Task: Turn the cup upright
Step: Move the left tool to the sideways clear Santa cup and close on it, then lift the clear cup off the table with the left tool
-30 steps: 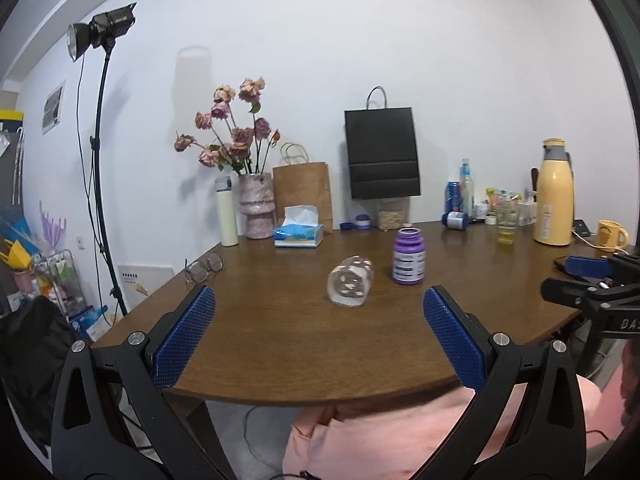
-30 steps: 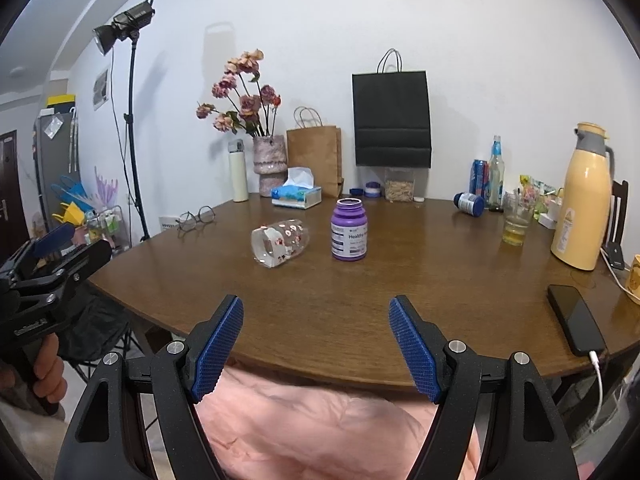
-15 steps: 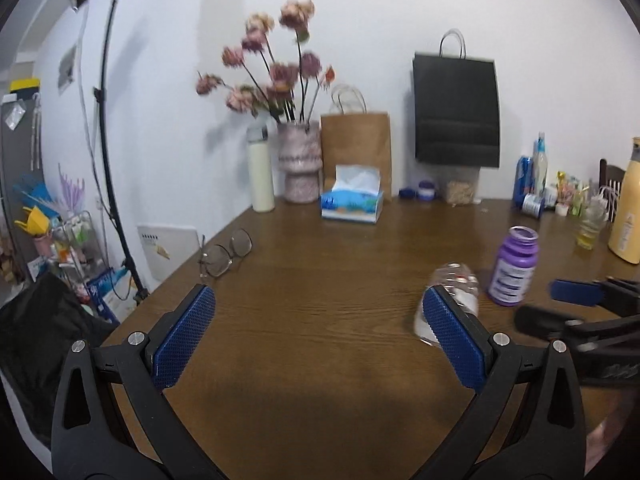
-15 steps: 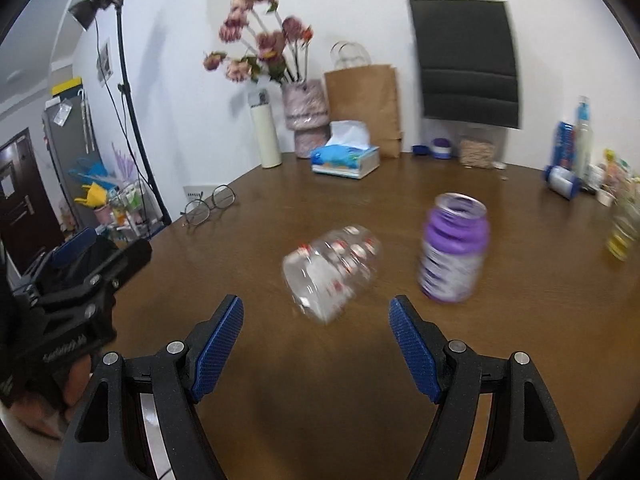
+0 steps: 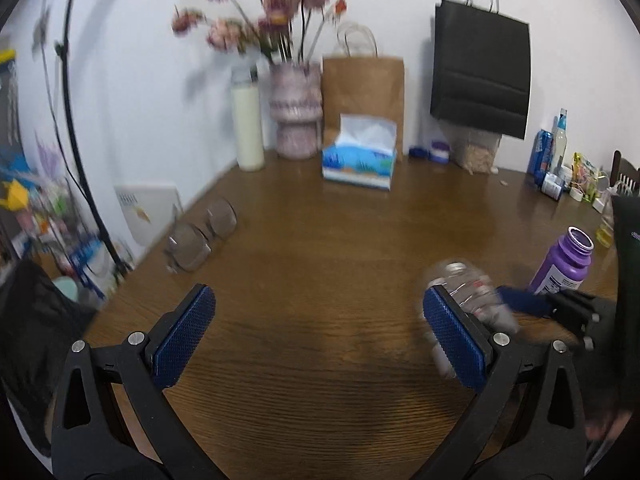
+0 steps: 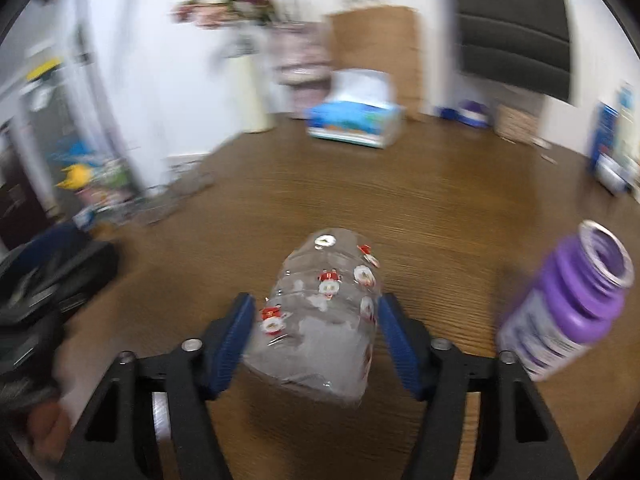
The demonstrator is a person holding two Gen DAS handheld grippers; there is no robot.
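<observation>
A clear plastic cup (image 6: 324,316) with small red and white stickers lies on its side on the brown table (image 6: 420,208). My right gripper (image 6: 316,320) has its blue pads on both sides of the cup and is closed against it. In the left wrist view the cup (image 5: 474,300) shows behind my right finger, with the right gripper's blue pad beside it. My left gripper (image 5: 320,320) is open and empty over bare table to the left of the cup.
A purple bottle (image 6: 568,308) stands just right of the cup. Glasses (image 5: 200,232) lie near the left edge. A tissue box (image 5: 360,158), vase, paper bags and small bottles stand along the back wall.
Both grippers moved forward over the table. The right gripper came around the cup and its jaws narrowed onto it. The left gripper stays open.
</observation>
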